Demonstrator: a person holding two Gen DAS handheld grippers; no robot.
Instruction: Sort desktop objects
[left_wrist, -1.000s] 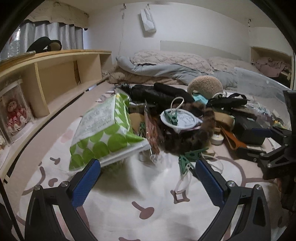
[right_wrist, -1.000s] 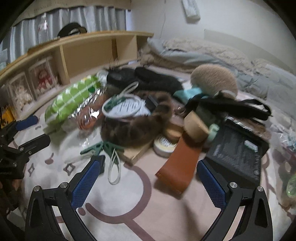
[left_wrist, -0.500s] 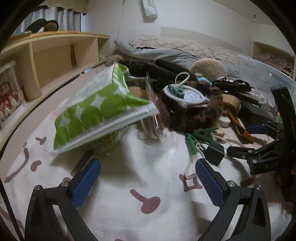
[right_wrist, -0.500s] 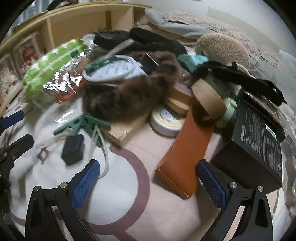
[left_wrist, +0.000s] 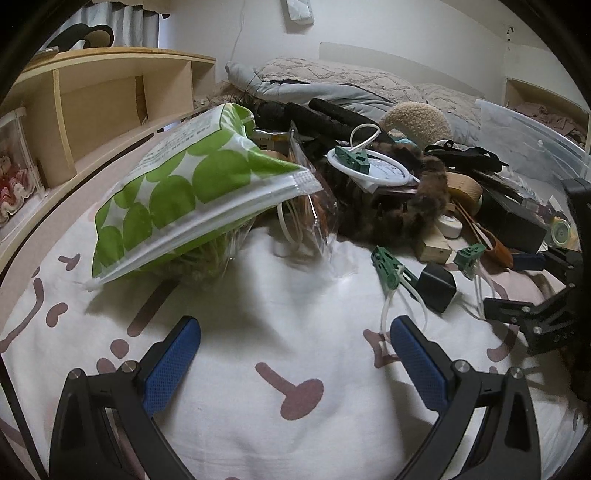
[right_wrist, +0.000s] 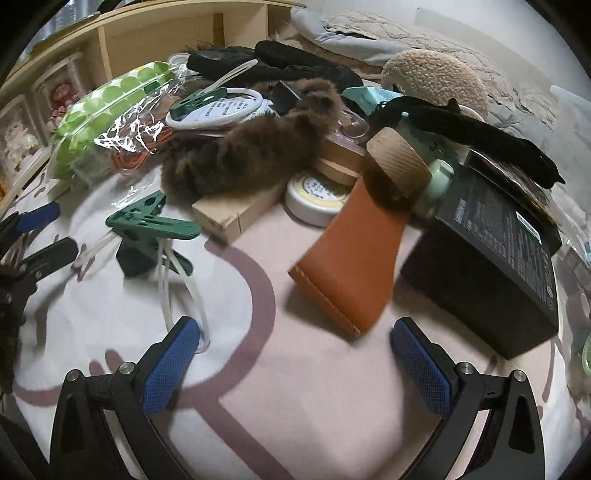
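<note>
Spread over a bed, a white cloth with a brownish pattern (right_wrist: 258, 369) carries a heap of loose things, with a wooden shelf unit (left_wrist: 99, 92) along one side and pillows behind. Nearest the right tool (right_wrist: 295, 362) lies the tan leather sleeve (right_wrist: 354, 266); its long axis runs from the stitched end, close in front of the tool and a little right of its centre line, up and away to the far end tucked under a corrugated roll (right_wrist: 399, 162). That stitched end is judged the easiest place to be taken, since it is free and points towards the spread fingers, between which nothing is held. A black box (right_wrist: 495, 258) sits just beside the sleeve on its right, and a round tin (right_wrist: 317, 195) near its far left. Further left, green clips with white loops (right_wrist: 155, 229) lie on the cloth beside a wooden block (right_wrist: 236, 214) under a brown fur piece (right_wrist: 258, 147). The left tool (left_wrist: 295, 362) is also spread and empty, over bare cloth, with a green-dotted bag (left_wrist: 192, 188) ahead on its left; the sleeve is well apart from it, so the right hand is judged the nearer
</note>
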